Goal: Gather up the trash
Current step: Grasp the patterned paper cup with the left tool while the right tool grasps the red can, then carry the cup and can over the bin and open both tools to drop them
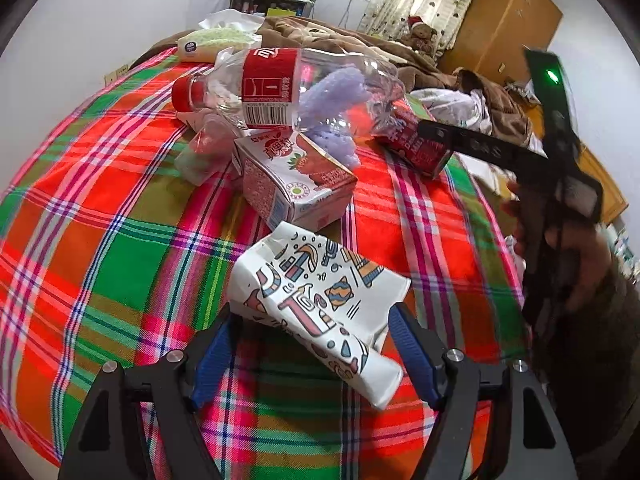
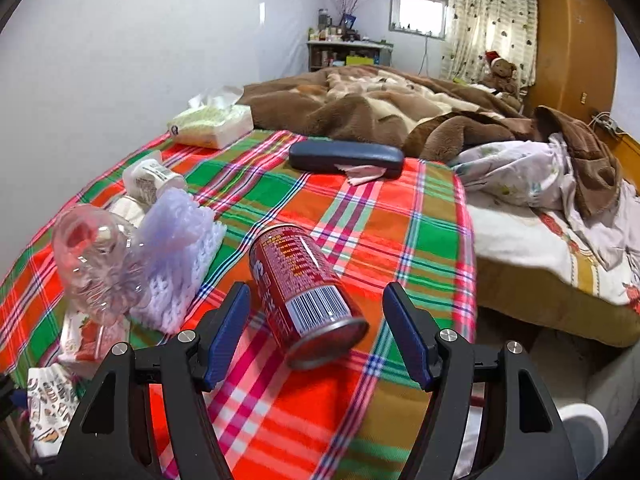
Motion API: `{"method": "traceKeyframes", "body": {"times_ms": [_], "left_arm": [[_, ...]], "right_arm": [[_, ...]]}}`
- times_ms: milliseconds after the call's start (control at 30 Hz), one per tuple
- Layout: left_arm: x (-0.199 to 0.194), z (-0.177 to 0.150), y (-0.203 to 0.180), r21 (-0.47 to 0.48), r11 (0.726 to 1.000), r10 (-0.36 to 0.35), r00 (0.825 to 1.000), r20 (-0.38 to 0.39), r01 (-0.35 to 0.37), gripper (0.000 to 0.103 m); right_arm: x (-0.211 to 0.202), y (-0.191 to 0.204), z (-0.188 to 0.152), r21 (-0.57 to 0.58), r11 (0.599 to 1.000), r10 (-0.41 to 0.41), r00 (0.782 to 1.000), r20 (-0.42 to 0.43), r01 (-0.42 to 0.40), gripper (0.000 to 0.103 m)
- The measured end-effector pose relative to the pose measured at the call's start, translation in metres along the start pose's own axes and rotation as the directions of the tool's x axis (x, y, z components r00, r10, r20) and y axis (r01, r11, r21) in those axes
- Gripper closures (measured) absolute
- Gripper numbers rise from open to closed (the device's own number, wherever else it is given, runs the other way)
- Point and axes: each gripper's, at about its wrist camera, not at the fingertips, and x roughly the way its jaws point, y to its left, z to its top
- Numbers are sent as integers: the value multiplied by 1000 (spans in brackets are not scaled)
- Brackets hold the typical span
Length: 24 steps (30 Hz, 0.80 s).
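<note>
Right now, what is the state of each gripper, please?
Left gripper: open, jaws on either side of the patterned paper cup, not clamped.
Right gripper: open, jaws on either side of the red can, holding nothing.

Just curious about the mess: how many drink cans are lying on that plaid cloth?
1. A red can lies on its side between the right gripper's open fingers, right of the crushed bottle. Another could be hidden behind the pile.

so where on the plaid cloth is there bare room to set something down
Bare plaid cloth lies between the red can and the dark case, and toward the cloth's right edge. Crowded on the left: clear bottle, foam netting, cartons.
</note>
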Motion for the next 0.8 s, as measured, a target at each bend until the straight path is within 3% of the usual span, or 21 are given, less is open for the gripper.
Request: {"method": "traceKeyframes", "body": {"times_ms": [100, 300, 333, 367, 467, 633, 800], "left_arm": [[-2, 1, 1, 27, 999, 42, 999, -2, -42, 28], [-11, 3, 28, -12, 996, 93, 996, -5, -93, 28], [-12, 3, 34, -23, 993, 114, 993, -1, -114, 28], [-12, 3, 39, -35, 992, 121, 993, 1, -121, 28], [-15, 5, 52, -94, 989, 114, 993, 7, -113, 32], [-9, 9, 43, -85, 993, 82, 997, 13, -81, 36], [-3, 13, 36, -88, 994, 73, 997, 28, -70, 51]], "right_arm": [[8, 3, 1, -15, 1000, 6, 999, -32, -7, 33], [16, 5, -1, -2, 1000, 11, 997, -82, -12, 33], [16, 4, -2, 12, 1000, 22, 996, -85, -22, 34], [15, 4, -3, 27, 999, 36, 996, -87, -33, 43], [14, 5, -6, 55, 998, 48, 994, -94, -43, 45], [12, 8, -10, 72, 996, 51, 995, -89, -44, 46], [7, 5, -15, 108, 993, 47, 995, -83, -38, 46]]}}
